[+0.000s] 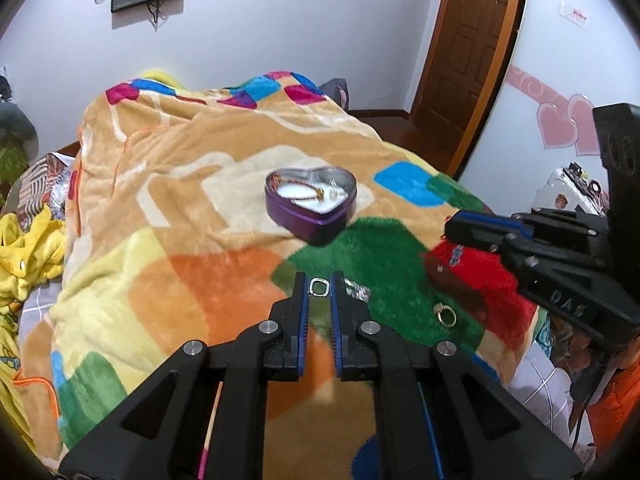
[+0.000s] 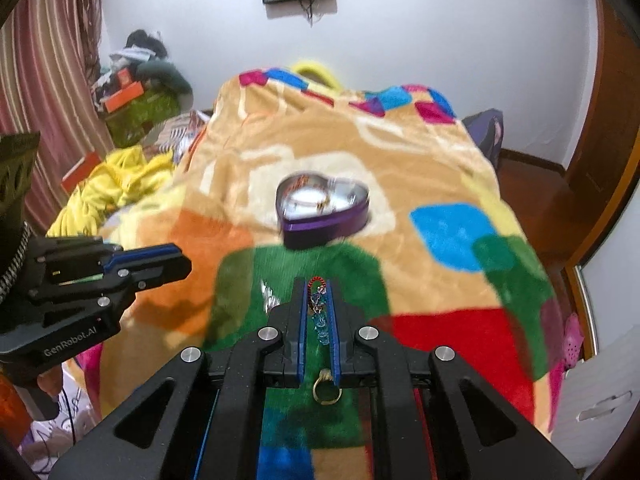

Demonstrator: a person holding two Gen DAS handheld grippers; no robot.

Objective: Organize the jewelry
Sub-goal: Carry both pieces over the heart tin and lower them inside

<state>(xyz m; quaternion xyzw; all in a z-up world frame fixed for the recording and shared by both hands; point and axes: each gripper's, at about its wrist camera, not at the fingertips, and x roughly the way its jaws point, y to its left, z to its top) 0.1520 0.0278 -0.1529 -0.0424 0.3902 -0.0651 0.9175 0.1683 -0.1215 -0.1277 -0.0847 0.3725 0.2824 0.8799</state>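
A purple heart-shaped tin point(image 1: 312, 204) sits open on the blanket with a red-and-gold bracelet inside; it also shows in the right wrist view point(image 2: 325, 216). My left gripper point(image 1: 319, 286) is shut on a squarish silver ring point(image 1: 319, 287) above the green patch. My right gripper point(image 2: 319, 292) is shut on a red cord bracelet with blue beads point(image 2: 319, 312), which hangs between the fingers. A gold ring point(image 1: 445, 314) lies on the green patch; it shows under the right gripper point(image 2: 327, 389). A small silver piece point(image 1: 357, 289) lies beside the left fingers.
A colourful patchwork blanket point(image 1: 192, 216) covers the bed. Yellow clothes point(image 1: 28, 248) lie at the left bed edge. A wooden door point(image 1: 472, 40) stands at the back right. Clutter and a striped curtain point(image 2: 44, 72) fill the far left.
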